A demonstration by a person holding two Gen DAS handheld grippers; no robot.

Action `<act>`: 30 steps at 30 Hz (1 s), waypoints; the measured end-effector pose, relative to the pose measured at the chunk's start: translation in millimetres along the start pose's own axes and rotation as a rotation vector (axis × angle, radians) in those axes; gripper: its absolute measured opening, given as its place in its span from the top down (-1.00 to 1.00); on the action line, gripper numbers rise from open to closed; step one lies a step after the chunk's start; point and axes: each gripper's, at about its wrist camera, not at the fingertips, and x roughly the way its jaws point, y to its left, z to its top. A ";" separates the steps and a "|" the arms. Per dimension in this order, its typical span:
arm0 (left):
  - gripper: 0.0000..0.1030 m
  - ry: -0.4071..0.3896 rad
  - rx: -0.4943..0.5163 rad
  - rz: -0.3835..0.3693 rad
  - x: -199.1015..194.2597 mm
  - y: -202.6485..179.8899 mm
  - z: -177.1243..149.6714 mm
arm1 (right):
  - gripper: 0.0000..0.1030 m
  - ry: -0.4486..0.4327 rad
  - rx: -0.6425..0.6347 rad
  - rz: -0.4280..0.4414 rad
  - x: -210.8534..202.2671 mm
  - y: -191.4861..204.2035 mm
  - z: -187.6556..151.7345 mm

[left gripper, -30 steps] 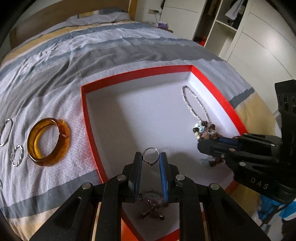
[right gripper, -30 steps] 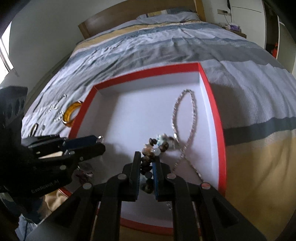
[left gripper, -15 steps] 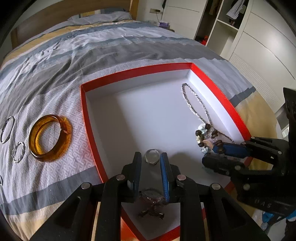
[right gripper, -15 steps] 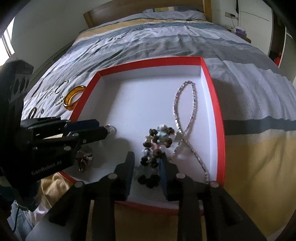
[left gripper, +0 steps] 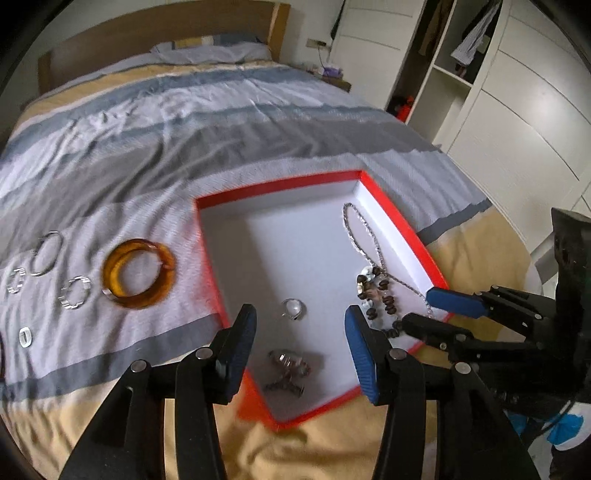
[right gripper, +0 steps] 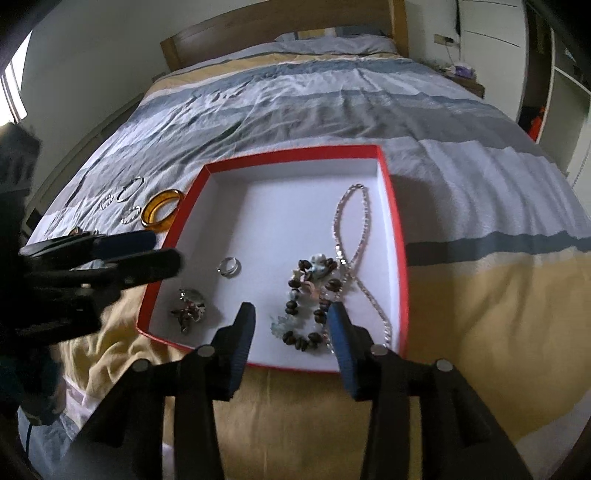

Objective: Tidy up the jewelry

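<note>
Both grippers hang above the near edge of the red-rimmed tray point(right gripper: 400, 236), which lies on the bed. Left gripper point(left gripper: 301, 332): jaws opening, nothing between them; the silver ring point(left gripper: 293, 308) lies flat on the tray floor below, toward the tray's left edge. Right gripper point(right gripper: 291, 325): jaws opening, not gripping; the beaded bracelet point(right gripper: 308, 295) rests loose on the white floor beneath, just beside the silver chain necklace point(right gripper: 351, 229) along the tray's right edge and possibly overlapping it. A small tangled charm piece point(right gripper: 190, 308) sits in the near left corner. Still outside, on the bedspread point(left gripper: 155, 147) beyond the tray's left edge: amber bangle point(left gripper: 138, 273) and several thin silver hoops point(left gripper: 46, 253). Handling estimate: bangle rigid, smooth, likely slippery and possibly brittle, so pinch across the band wall; hoops light and thin, lying flat in soft fabric, hard to get under. Chain and beads are limp and will drape and snag. Surface: soft striped quilt, wrinkled, yields under pressure. Room: wooden headboard point(right gripper: 280, 22), white wardrobe doors point(left gripper: 517, 110), dim daylight.
</note>
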 end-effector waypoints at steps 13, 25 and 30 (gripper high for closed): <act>-0.26 -0.074 -0.067 0.166 -109.1 4.4 -68.0 | 0.01 -0.133 -0.010 -0.010 -83.1 48.9 -14.1; -0.68 -0.216 -0.152 0.355 -225.7 27.6 -139.0 | 0.00 -0.230 -0.053 0.041 -152.7 136.4 -57.2; -0.68 -0.245 -0.199 0.398 -256.0 41.6 -168.6 | 0.00 -0.254 -0.087 0.059 -173.1 168.2 -75.5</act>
